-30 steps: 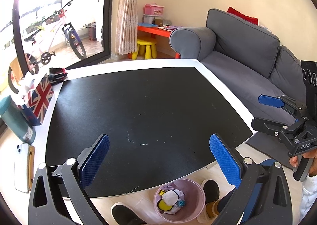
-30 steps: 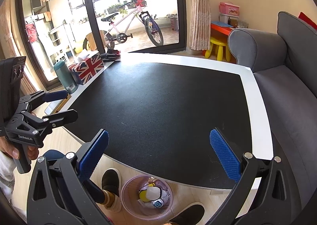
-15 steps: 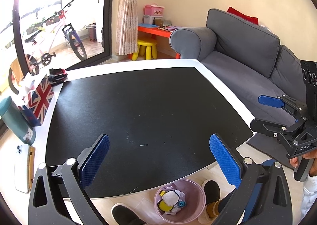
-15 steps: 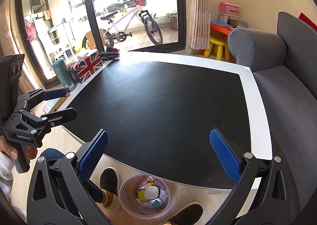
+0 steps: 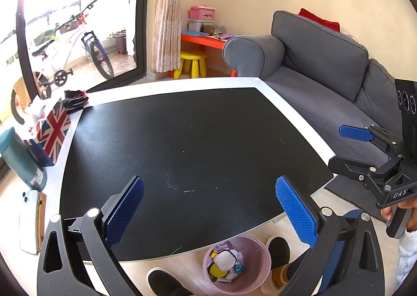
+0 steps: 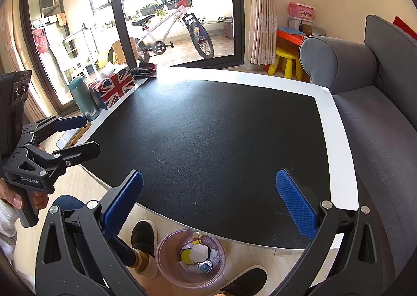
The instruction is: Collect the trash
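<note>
A pink trash bin [image 5: 236, 264] stands on the floor below the table's near edge, holding crumpled paper, a yellow item and other bits; it also shows in the right wrist view [image 6: 191, 257]. My left gripper [image 5: 209, 208] is open and empty above the near edge of the black table mat [image 5: 187, 144]. My right gripper [image 6: 209, 204] is open and empty above the same edge. Each gripper shows in the other's view: the right gripper [image 5: 346, 147] at the right, the left gripper [image 6: 78, 137] at the left. No loose trash shows on the mat.
A Union Jack tissue box [image 5: 49, 134], a teal bottle [image 5: 22, 163], a white phone [image 5: 28, 220] and black gloves [image 5: 75, 100] sit along the table's left edge. A grey sofa [image 5: 325, 79] stands at the right. The person's shoes [image 5: 278, 251] flank the bin.
Both grippers have stayed open and almost still. The views have shifted only slightly.
</note>
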The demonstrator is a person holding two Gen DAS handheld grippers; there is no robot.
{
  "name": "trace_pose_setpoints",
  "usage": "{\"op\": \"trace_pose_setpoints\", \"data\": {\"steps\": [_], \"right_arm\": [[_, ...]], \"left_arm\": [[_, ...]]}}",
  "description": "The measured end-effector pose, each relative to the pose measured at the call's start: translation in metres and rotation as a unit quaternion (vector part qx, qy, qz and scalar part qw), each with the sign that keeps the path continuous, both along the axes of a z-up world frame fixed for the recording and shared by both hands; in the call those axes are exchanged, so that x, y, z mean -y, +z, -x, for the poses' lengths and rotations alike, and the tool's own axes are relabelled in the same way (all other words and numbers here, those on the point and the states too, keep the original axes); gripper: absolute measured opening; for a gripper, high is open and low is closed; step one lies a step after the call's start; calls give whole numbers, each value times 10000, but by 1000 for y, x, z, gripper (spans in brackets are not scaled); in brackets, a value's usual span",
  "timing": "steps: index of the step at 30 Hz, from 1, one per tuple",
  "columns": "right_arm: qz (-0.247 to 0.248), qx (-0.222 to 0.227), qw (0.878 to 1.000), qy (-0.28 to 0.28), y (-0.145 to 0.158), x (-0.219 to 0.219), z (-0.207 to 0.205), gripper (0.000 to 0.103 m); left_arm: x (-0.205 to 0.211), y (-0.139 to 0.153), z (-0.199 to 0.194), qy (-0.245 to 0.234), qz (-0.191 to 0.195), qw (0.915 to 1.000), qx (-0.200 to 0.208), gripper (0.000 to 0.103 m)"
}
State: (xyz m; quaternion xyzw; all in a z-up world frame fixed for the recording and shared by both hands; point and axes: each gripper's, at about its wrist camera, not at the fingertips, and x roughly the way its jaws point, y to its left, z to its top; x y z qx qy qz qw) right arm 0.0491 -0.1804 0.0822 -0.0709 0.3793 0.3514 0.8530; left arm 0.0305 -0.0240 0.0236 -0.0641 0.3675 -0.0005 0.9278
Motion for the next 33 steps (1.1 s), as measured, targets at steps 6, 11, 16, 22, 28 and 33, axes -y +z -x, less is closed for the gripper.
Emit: {"op": "trace_pose_setpoints", "data": {"steps": [6, 11, 16, 22, 28, 33], "right_arm": [[0, -7, 10000, -10, -1, 0, -1, 100], [18, -15, 10000, -3, -3, 1, -2, 100], [20, -17, 10000, -4, -4, 1, -3, 100], [16, -24, 10000, -4, -4, 1, -3, 100], [20, -20, 10000, -5, -4, 1, -3, 100], [22, -20, 10000, -2, -4, 1, -3, 100]], "left_arm": [[0, 0, 0, -1, 11, 10000, -5, 97], [0, 0, -1, -1, 5, 10000, -3, 97], [-1, -1, -1, -7, 21, 10000, -2, 97], [-1, -2, -1, -19, 41, 10000, -12, 97], [-2, -4, -2, -39, 74, 10000, -20, 97], [-1, -4, -2, -34, 19, 10000, 6, 97]]}}
